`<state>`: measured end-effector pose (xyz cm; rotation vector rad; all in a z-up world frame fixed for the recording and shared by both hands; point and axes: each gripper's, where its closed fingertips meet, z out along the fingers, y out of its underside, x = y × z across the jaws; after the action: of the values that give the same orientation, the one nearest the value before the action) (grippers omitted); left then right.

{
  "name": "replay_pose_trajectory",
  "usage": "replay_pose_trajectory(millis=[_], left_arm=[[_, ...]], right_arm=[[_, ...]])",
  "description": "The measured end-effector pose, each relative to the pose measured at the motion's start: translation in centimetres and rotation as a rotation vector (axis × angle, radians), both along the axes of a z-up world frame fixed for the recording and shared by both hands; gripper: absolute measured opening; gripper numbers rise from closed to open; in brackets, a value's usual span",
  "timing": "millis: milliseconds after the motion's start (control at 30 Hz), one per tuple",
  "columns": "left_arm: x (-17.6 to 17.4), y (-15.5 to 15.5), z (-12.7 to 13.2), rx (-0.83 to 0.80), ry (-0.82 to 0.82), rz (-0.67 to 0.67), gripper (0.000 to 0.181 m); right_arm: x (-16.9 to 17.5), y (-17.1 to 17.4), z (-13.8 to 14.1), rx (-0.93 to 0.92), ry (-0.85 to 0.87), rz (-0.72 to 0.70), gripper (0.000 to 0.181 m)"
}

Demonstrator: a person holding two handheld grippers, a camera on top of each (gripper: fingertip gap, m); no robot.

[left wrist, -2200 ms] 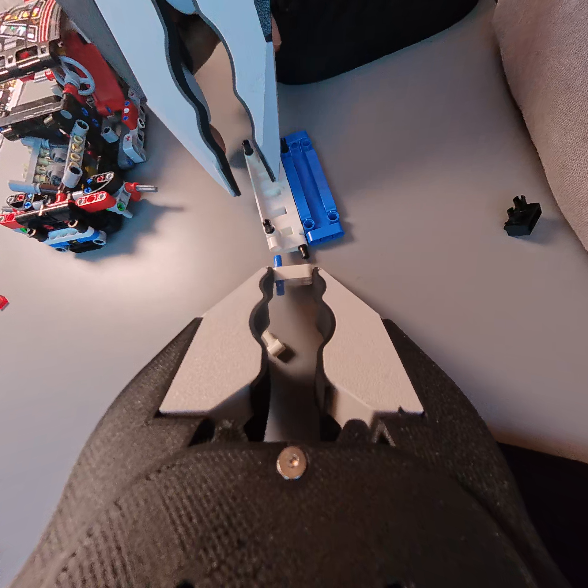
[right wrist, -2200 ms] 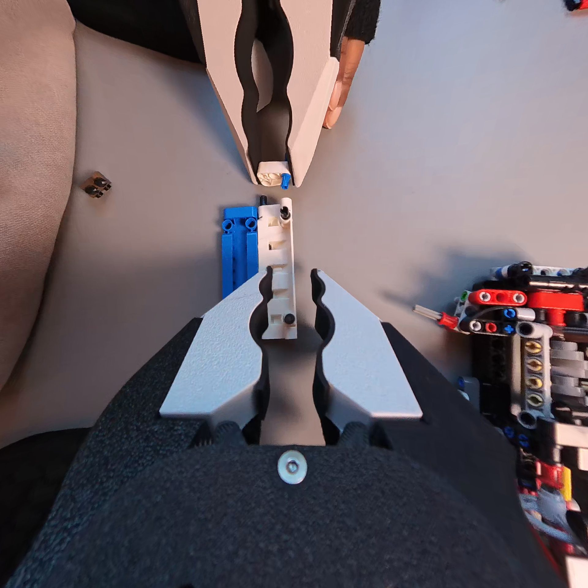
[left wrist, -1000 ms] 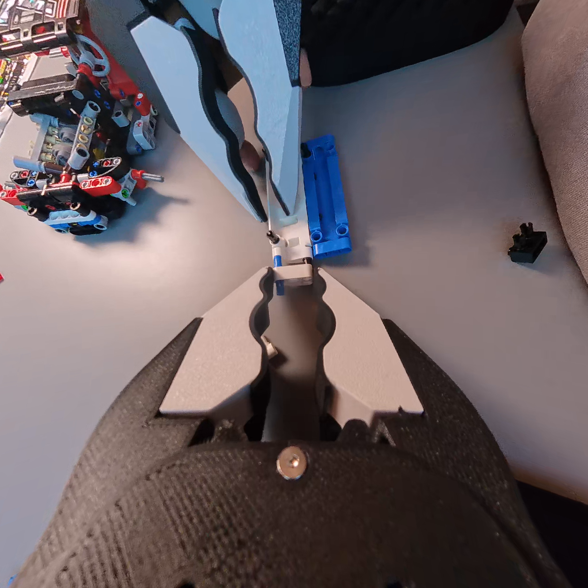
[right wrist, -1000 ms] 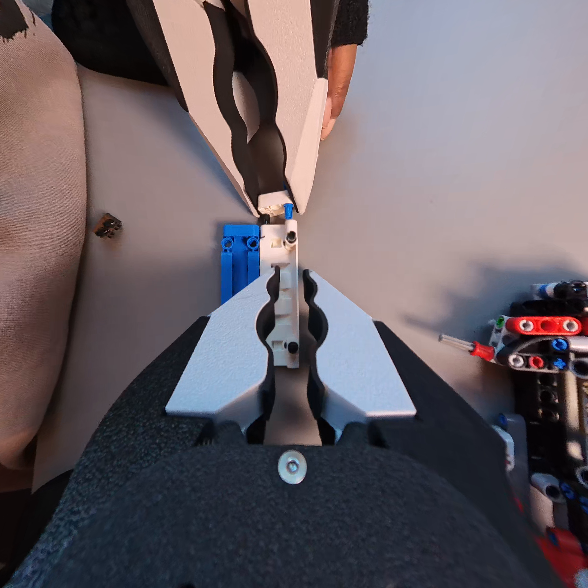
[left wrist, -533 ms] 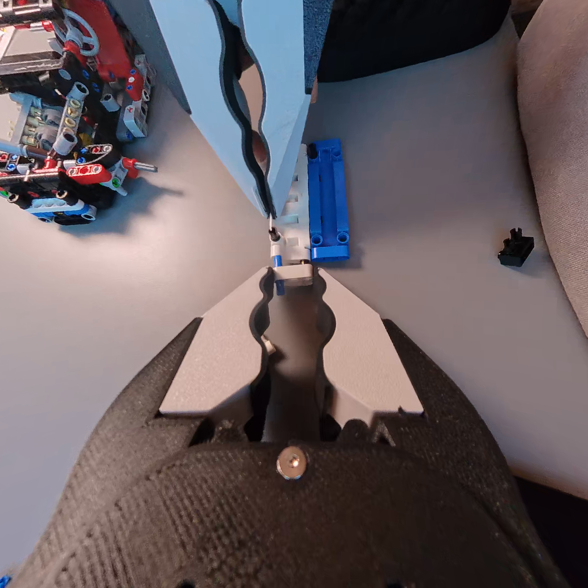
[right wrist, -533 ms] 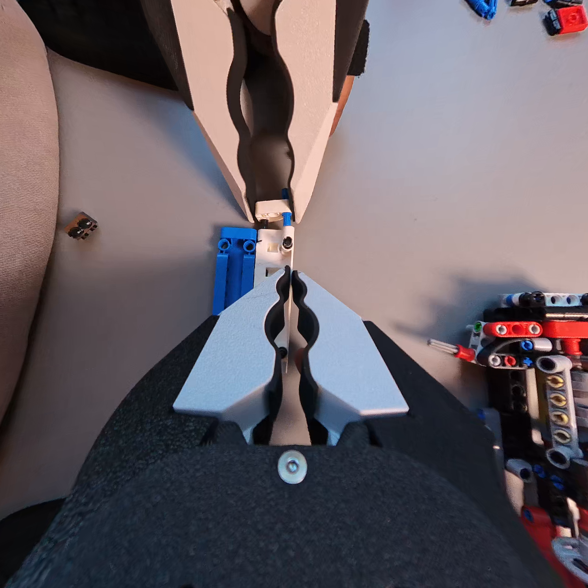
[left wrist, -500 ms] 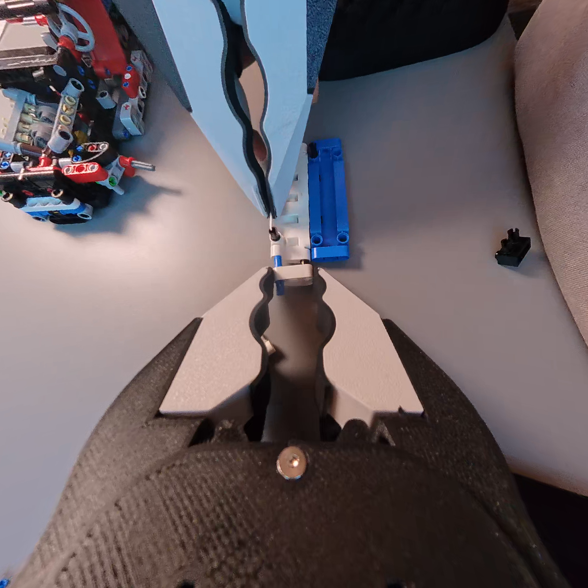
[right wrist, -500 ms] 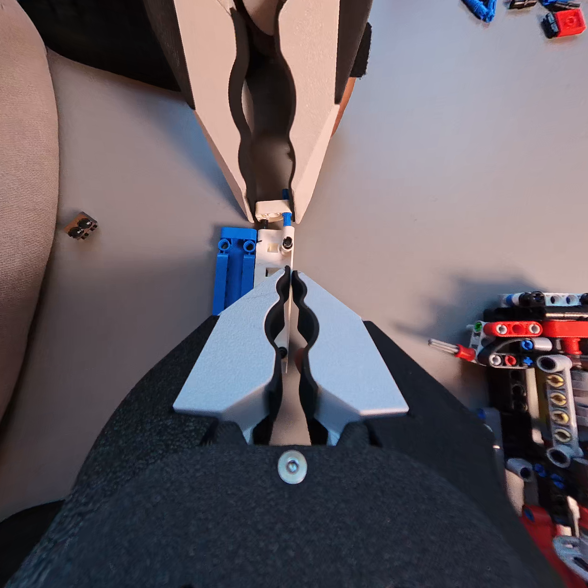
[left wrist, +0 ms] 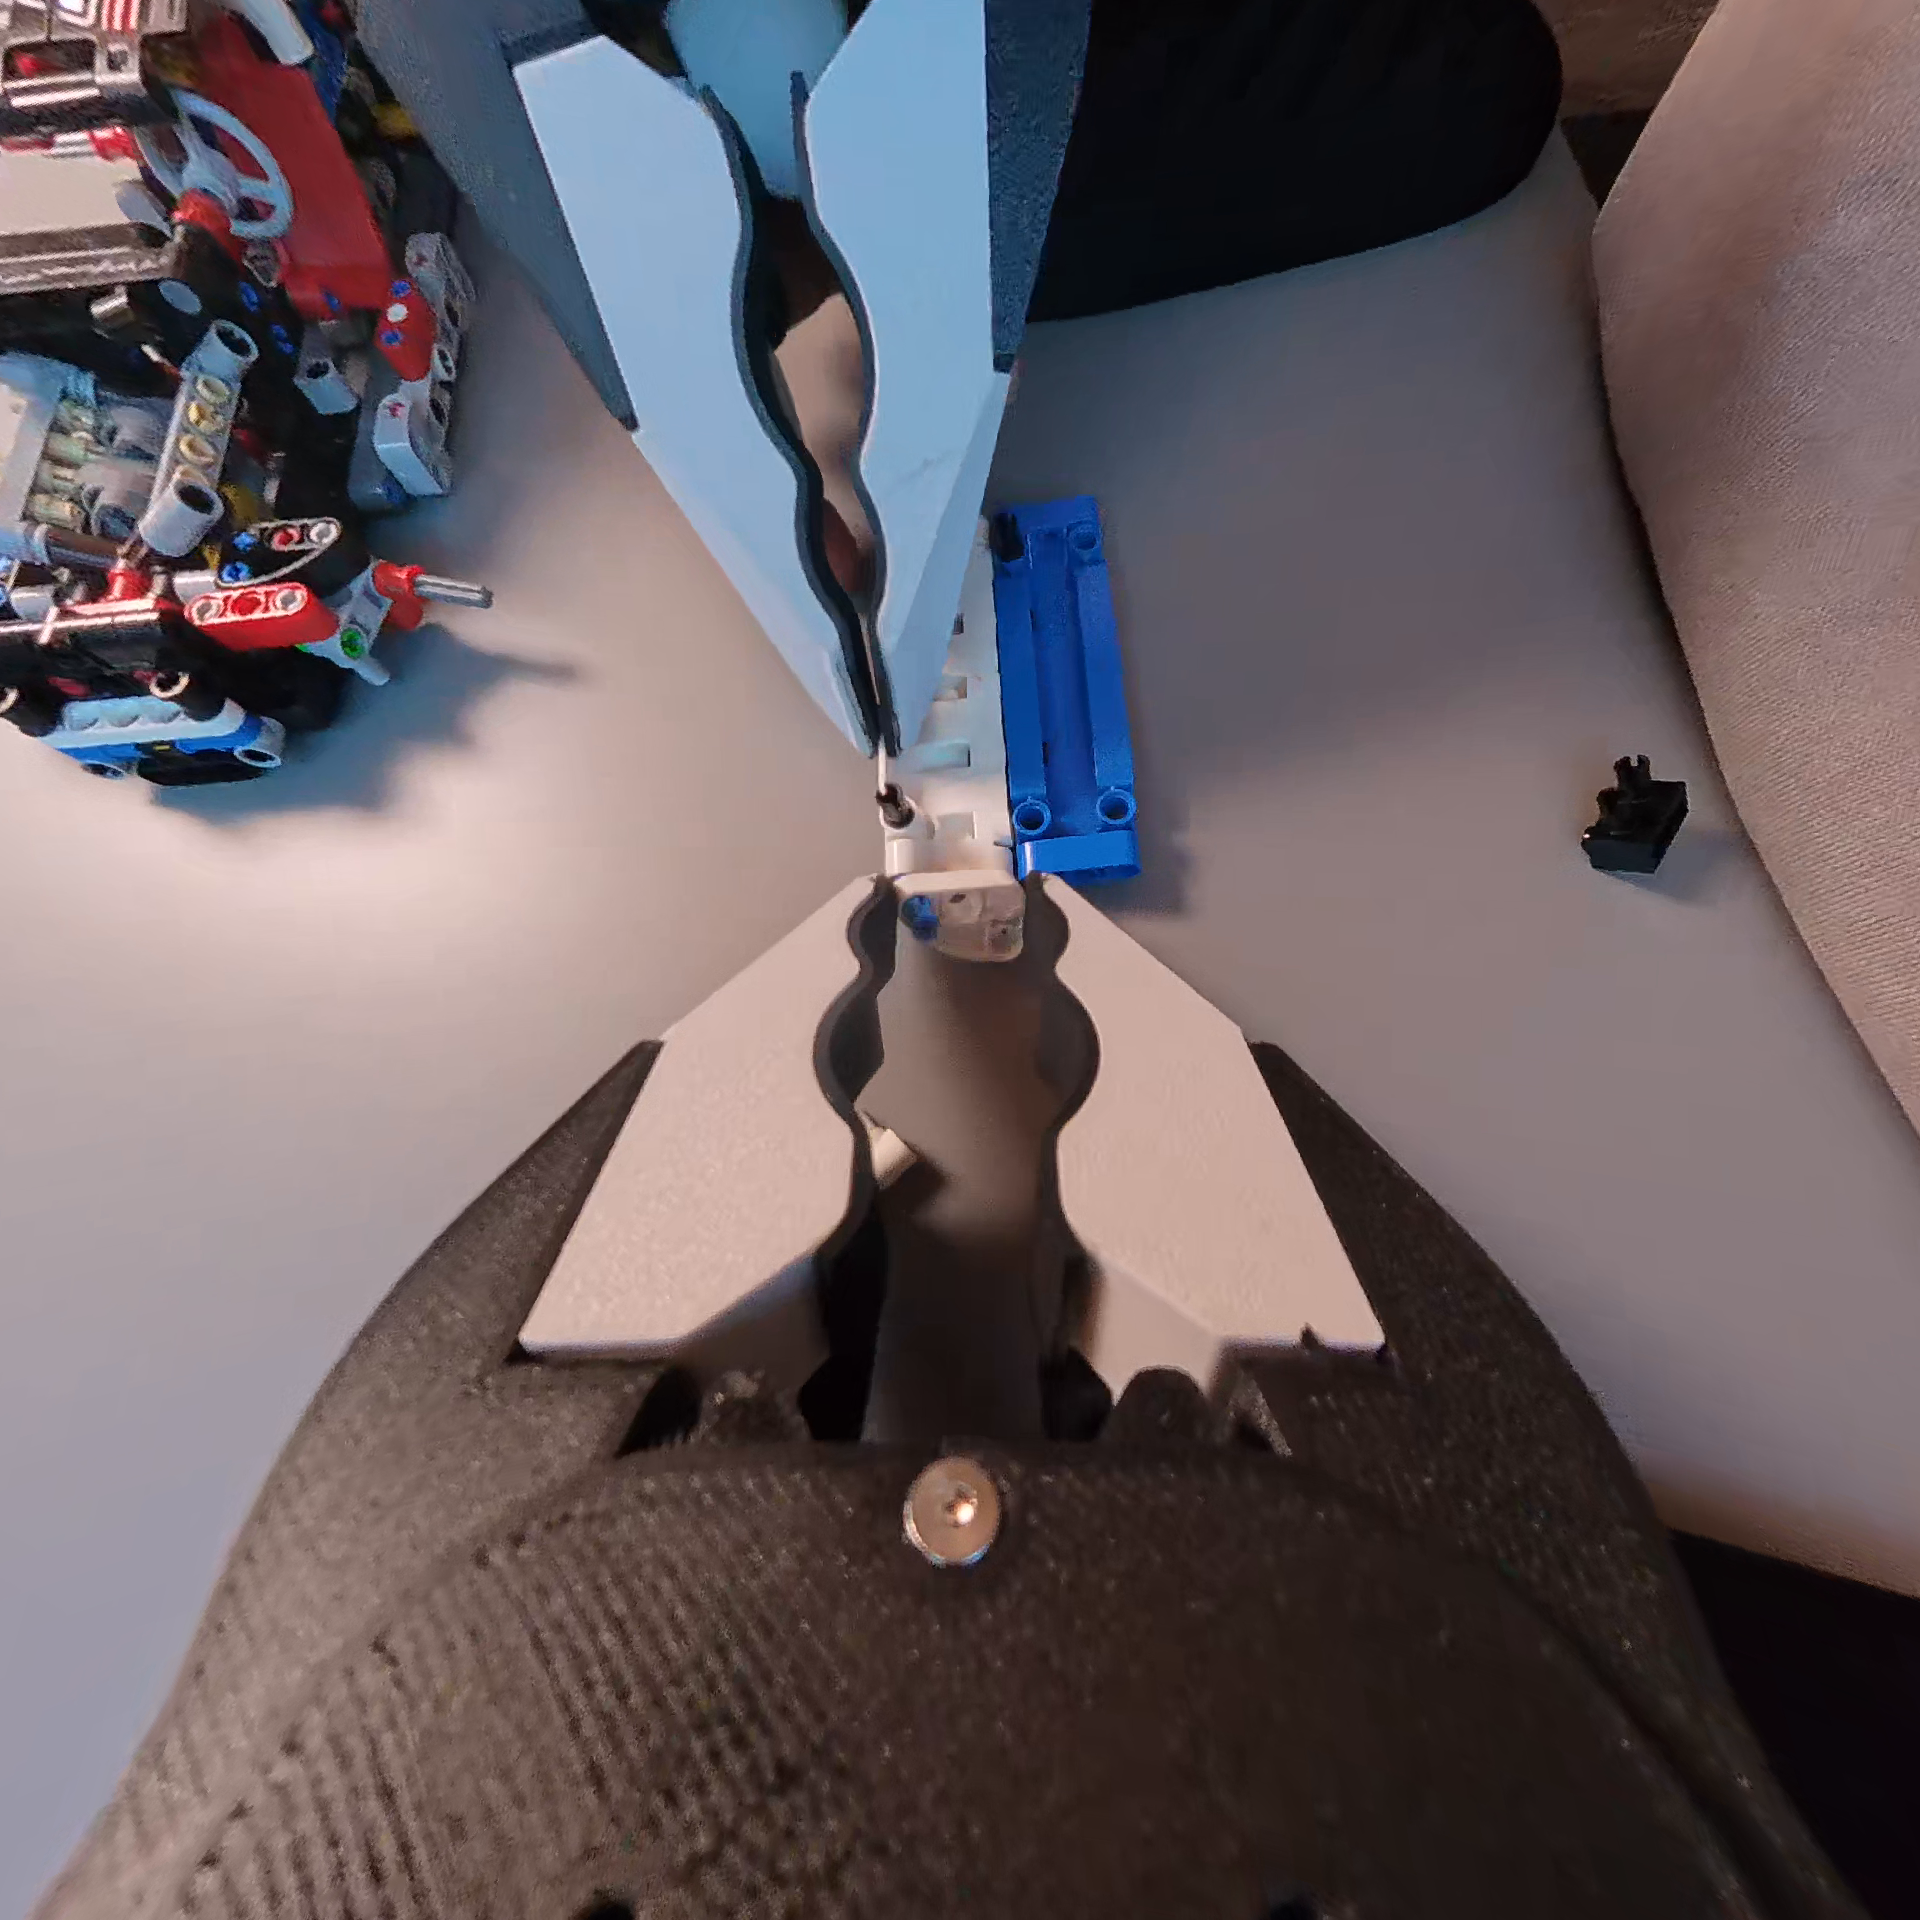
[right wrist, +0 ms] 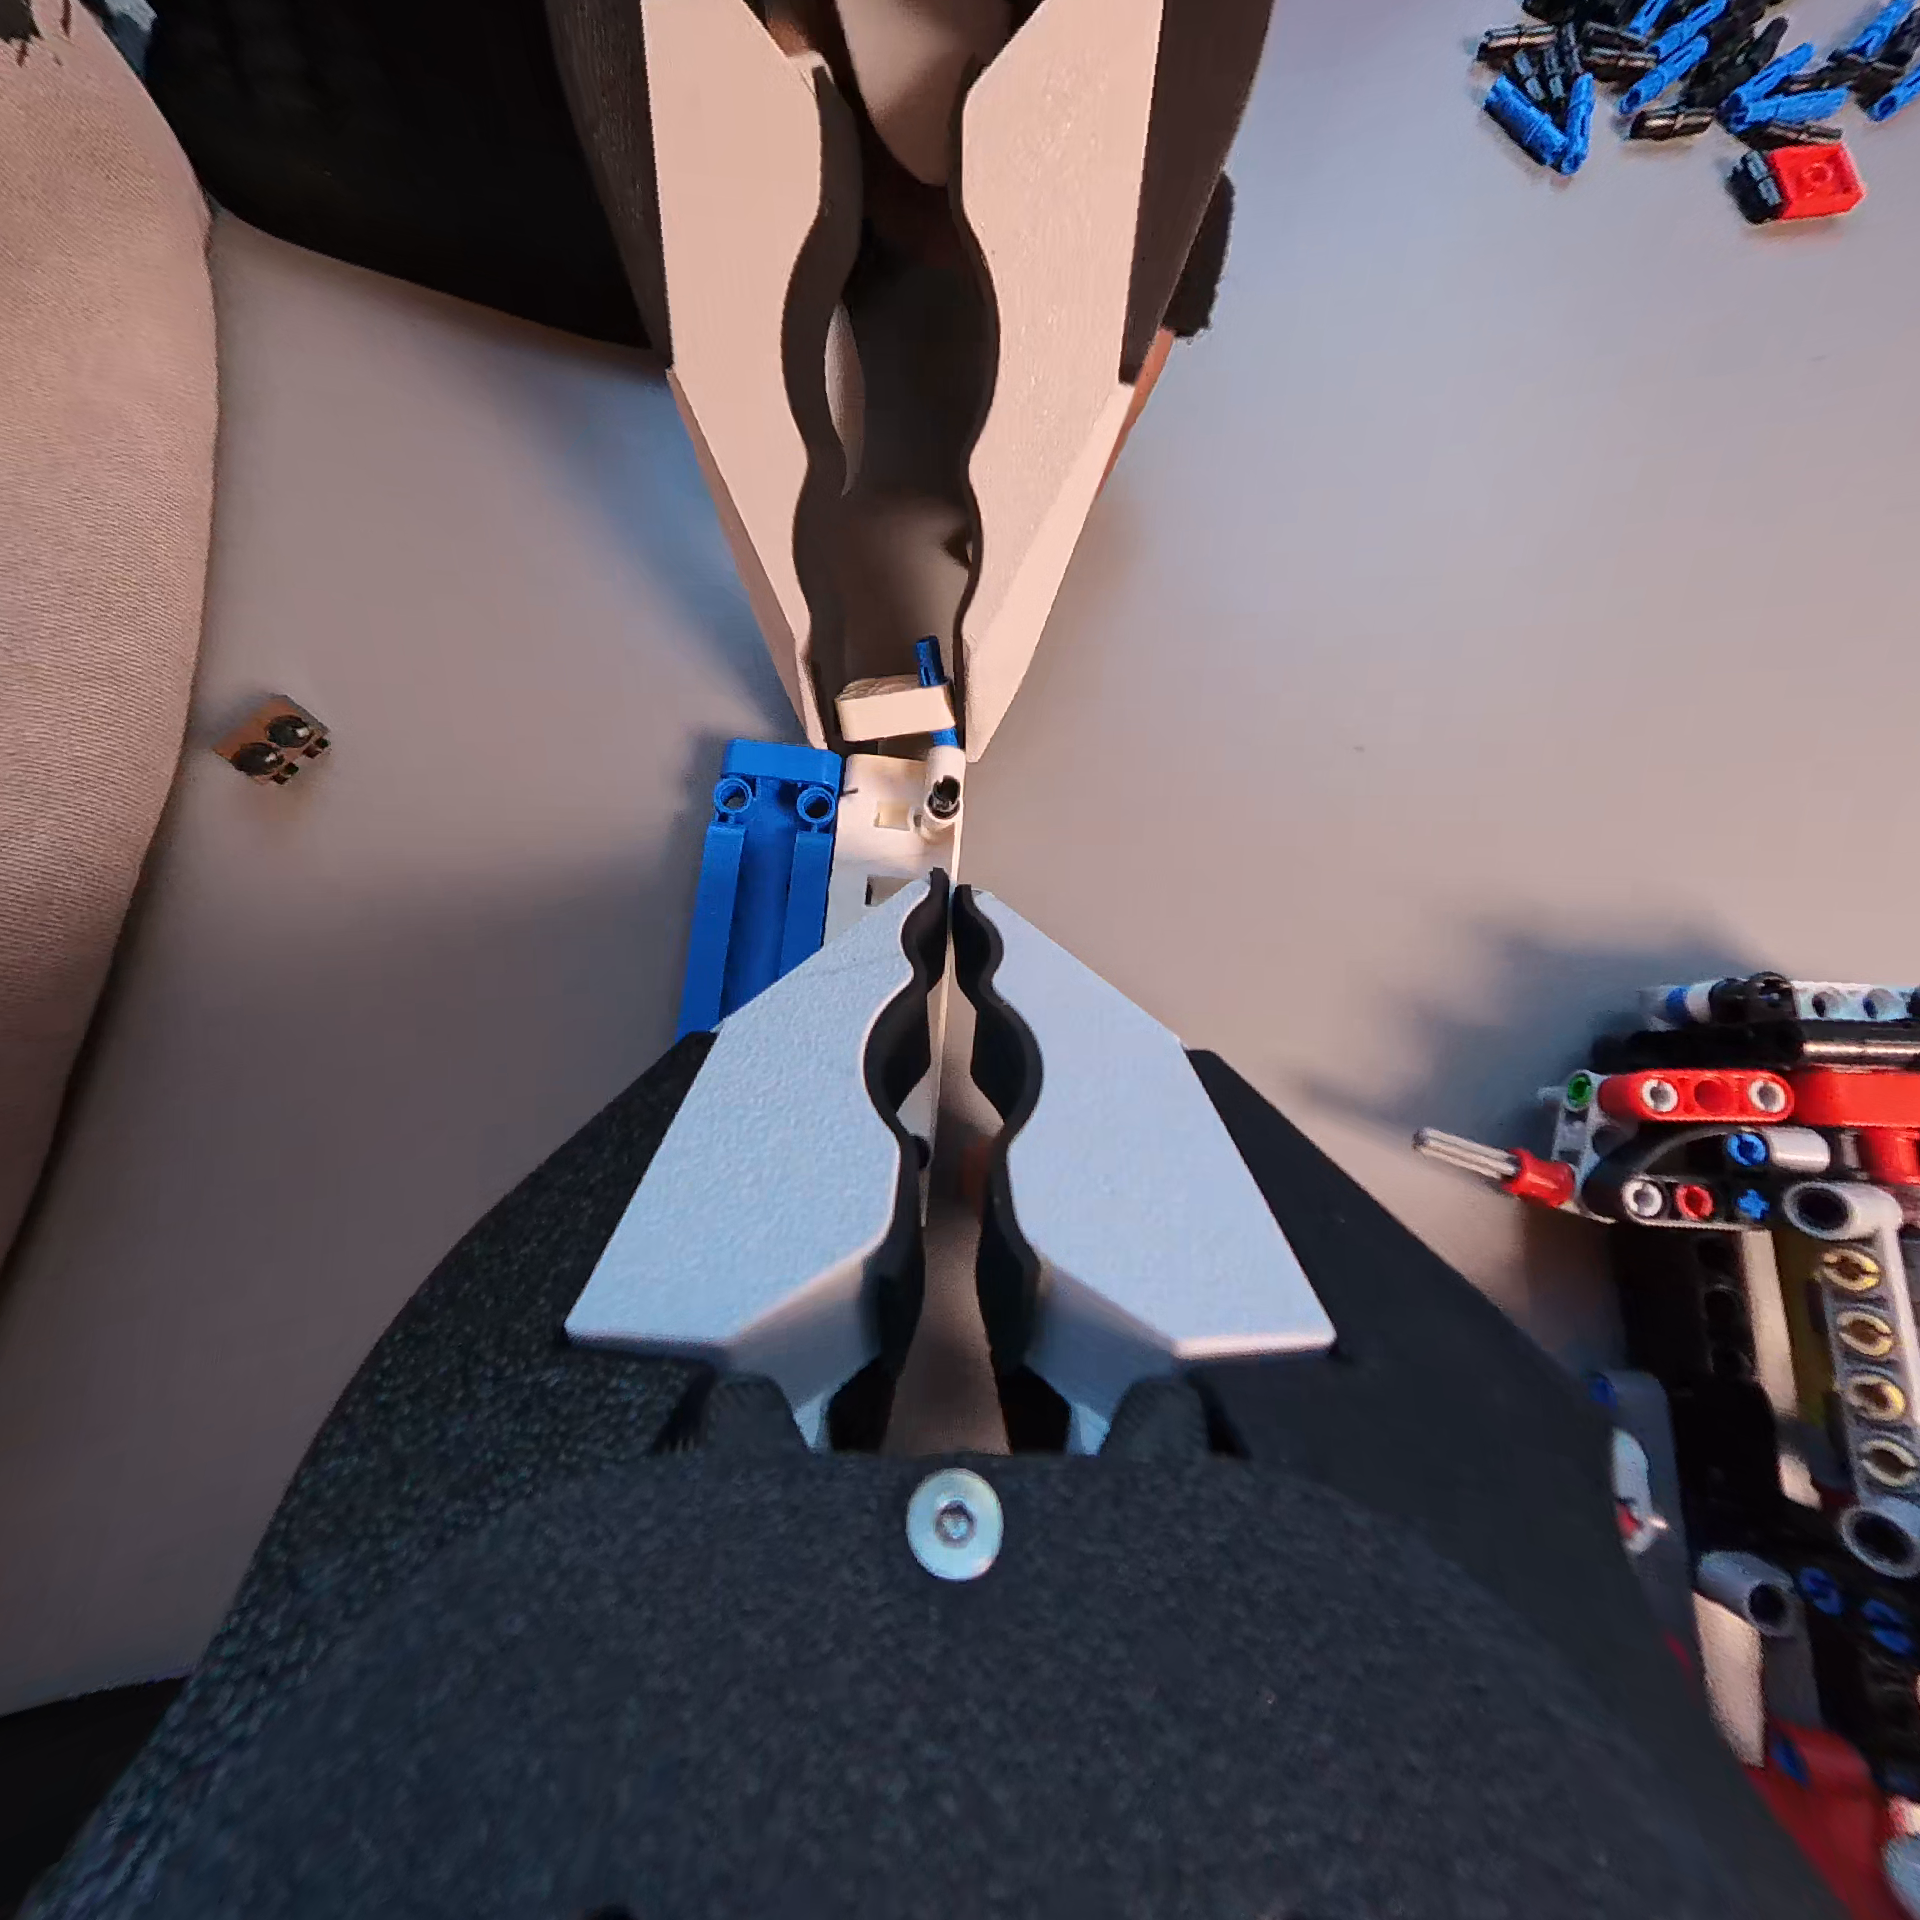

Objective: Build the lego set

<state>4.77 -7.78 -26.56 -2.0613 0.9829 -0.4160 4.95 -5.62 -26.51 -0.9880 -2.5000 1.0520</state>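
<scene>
Two grippers are in sight, the left gripper [left wrist: 961, 883] and the right gripper [right wrist: 948, 883]. One long white piece [right wrist: 894, 821] lies on the table, with one long blue piece [left wrist: 1065, 675] touching its side. One small white piece [left wrist: 971, 914] with one blue pin [right wrist: 930, 665] in it sits at the left gripper's tips. One small black piece [left wrist: 1633, 826] lies apart near the cushion. One part-built model [left wrist: 187, 436] stands off to the side. One red brick [right wrist: 1803, 182] lies beside one heap of blue and black pins [right wrist: 1683, 78]; the pins are too many and too small to count.
</scene>
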Motion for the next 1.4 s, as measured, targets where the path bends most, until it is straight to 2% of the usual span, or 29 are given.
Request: replay_pose_trajectory(millis=[233,433,600,700,767,867,1067,1233,1400], left_arm=[[0.0,-0.4,-0.1,0.117,0.081,-0.141,0.023],[-0.3,-0.2,-0.1,0.111,0.081,-0.121,0.023],[-0.9,0.1,-0.2,0.090,0.105,-0.064,0.023],[-0.5,-0.2,-0.2,0.079,0.087,-0.062,0.023],[-0.3,-0.2,-0.3,0.065,0.061,-0.061,0.023],[-0.3,-0.2,-0.3,0.045,0.046,-0.066,0.023],[-0.5,-0.3,0.0,0.072,0.037,-0.077,0.023],[-0.7,0.0,3.4,0.140,-0.171,-0.024,0.023],[-0.5,-0.3,8.9,0.214,-0.553,-0.027,0.023]], right_arm=[[0.1,-0.2,0.4,-0.058,0.054,0.047,0.000],[-0.1,0.1,0.2,0.011,0.085,0.031,0.000],[1.4,0.1,0.8,-0.003,-0.011,0.043,0.048],[2.7,0.1,-0.3,0.119,-0.114,0.064,0.073],[2.6,0.1,-0.9,0.201,-0.109,0.065,0.064],[2.1,0.1,-0.8,0.195,-0.108,0.057,0.049],[1.7,-0.4,-0.4,0.097,0.017,0.017,0.049],[1.8,-0.5,2.1,-0.041,0.162,-0.012,0.049],[1.5,-1.0,5.7,-0.217,0.287,-0.023,0.049]])
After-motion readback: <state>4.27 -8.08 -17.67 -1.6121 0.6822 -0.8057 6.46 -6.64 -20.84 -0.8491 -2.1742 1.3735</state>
